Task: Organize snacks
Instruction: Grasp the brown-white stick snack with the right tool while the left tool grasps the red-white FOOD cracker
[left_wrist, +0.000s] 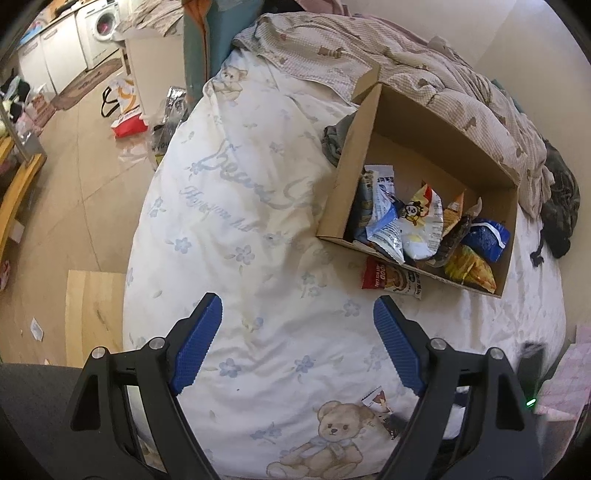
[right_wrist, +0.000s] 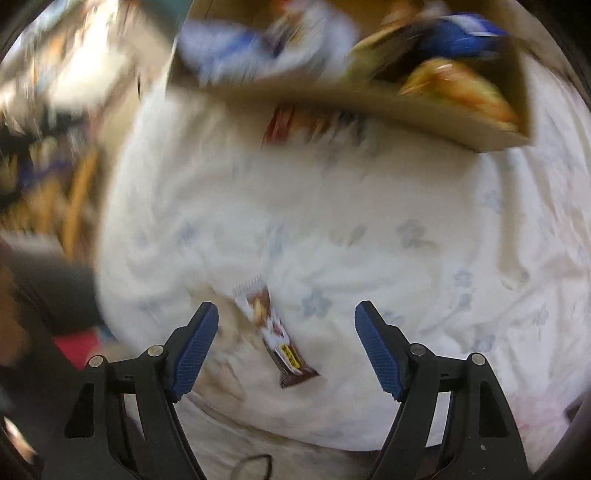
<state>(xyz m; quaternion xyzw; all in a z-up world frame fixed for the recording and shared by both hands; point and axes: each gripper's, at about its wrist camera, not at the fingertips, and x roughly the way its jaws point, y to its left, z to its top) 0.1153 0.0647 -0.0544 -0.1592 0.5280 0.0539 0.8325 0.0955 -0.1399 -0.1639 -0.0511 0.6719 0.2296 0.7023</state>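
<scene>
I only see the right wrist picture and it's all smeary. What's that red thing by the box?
Observer: A red snack packet, lying flat on the bedsheet, just outside the near wall of the cardboard box.
Operator: Is the box full?
Observer: No. The snack bags are piled at its near end; the far end shows bare cardboard.
Operator: Where's my other gripper?
Observer: The left gripper hangs over bare sheet, fingers open, nothing between them.

Open bedspread (left_wrist: 258, 221) left; cardboard box (left_wrist: 369, 155) blocks right.
</scene>
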